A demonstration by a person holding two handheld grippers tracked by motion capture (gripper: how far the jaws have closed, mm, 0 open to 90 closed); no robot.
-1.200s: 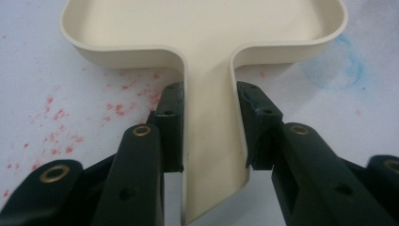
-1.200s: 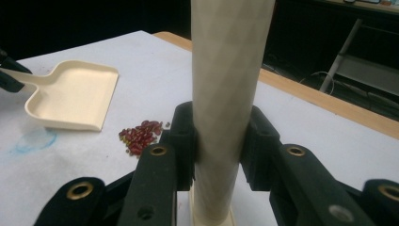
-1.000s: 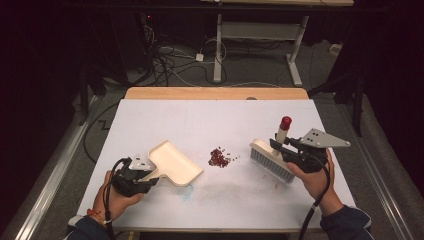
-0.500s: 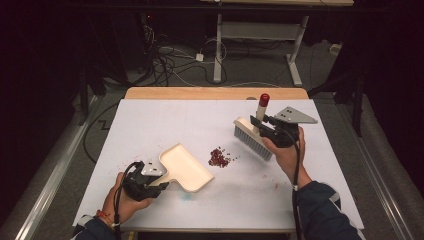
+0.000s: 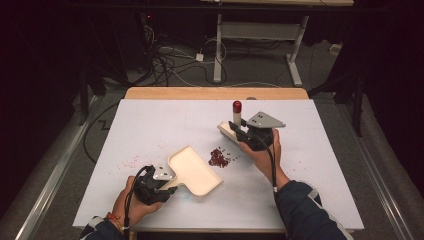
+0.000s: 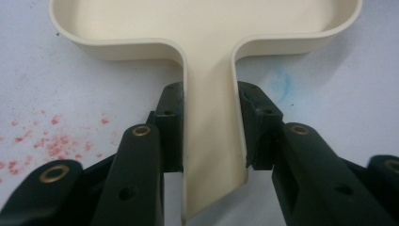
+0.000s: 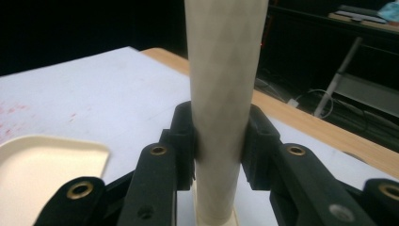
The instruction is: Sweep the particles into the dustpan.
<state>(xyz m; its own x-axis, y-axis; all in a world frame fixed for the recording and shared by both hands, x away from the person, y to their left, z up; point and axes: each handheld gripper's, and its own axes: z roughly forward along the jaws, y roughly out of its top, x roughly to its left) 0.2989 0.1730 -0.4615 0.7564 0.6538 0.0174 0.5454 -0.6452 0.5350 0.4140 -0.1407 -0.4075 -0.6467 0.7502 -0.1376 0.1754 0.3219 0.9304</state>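
The flat handle of a cream dustpan (image 5: 192, 170) is clamped between the fingers of the left gripper (image 6: 210, 127), and the pan lies on the white worktop (image 5: 150, 125) just beside a small heap of red crumbs (image 5: 218, 157). The upright cream handle (red-tipped) of a brush (image 7: 223, 94) is pinched by the right gripper (image 7: 219, 141), held just beyond the heap.

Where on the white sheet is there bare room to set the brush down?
The far-left stretch of the white sheet, beyond the dustpan, is bare, as is the right edge past the brush. Crowded: the middle, around the red crumbs.
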